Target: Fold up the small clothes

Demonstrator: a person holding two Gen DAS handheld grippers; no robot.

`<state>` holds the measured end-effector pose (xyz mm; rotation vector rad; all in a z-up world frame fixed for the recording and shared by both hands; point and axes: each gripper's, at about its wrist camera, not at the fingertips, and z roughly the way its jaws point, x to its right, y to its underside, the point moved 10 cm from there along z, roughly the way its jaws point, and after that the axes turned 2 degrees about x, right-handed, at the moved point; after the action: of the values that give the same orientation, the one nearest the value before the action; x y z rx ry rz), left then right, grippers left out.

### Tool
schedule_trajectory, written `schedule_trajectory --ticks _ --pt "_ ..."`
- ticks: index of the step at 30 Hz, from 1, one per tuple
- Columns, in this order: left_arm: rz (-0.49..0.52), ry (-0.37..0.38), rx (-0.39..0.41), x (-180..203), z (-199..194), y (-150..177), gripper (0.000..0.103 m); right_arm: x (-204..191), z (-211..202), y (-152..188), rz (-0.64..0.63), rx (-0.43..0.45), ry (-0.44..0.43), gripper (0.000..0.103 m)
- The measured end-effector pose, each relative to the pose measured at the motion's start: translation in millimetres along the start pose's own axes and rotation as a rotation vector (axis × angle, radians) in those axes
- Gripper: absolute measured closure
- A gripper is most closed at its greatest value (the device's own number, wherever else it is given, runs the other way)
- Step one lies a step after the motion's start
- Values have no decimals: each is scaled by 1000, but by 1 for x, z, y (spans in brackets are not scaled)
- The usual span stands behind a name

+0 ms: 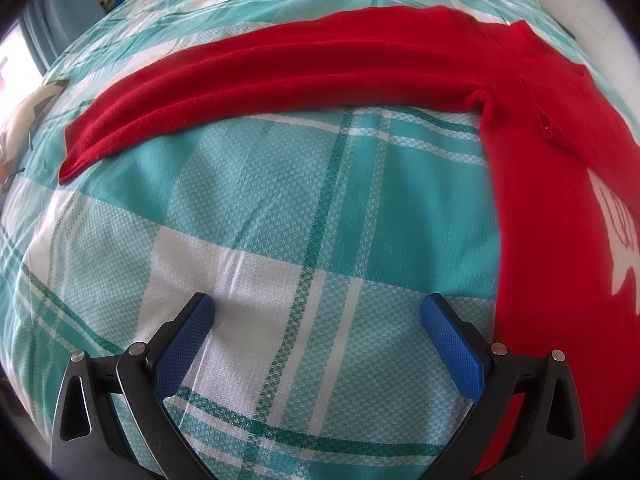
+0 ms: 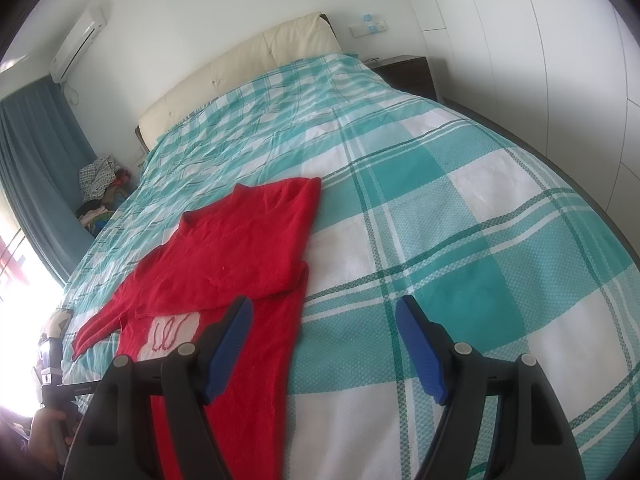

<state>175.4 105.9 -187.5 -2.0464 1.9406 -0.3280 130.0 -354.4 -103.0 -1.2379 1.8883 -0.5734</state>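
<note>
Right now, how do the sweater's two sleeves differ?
The left sleeve lies stretched out flat on the bedspread, pointing away from the body. The right sleeve is already folded across the sweater's chest, covering part of the white patch. Both are red knit, and neither is held by a gripper.
</note>
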Motion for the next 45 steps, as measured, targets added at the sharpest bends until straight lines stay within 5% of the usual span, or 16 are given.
schedule_trajectory --ticks 27,34,37,40,45 --pt "2 1 3 0 -3 0 0 -1 3 3 0 -5 -1 29" --pt "-22 34 87 -16 -38 -7 0 1 1 1 13 2 -8 29" --pt "-83 72 160 -49 -62 -24 0 3 -2 -1 26 10 -15 29" --pt "-258 78 204 -118 -72 -48 0 7 -5 -5 48 18 -23 29" --pt "-567 107 149 -231 -40 -69 1 9 -8 -8 84 22 -50 29"
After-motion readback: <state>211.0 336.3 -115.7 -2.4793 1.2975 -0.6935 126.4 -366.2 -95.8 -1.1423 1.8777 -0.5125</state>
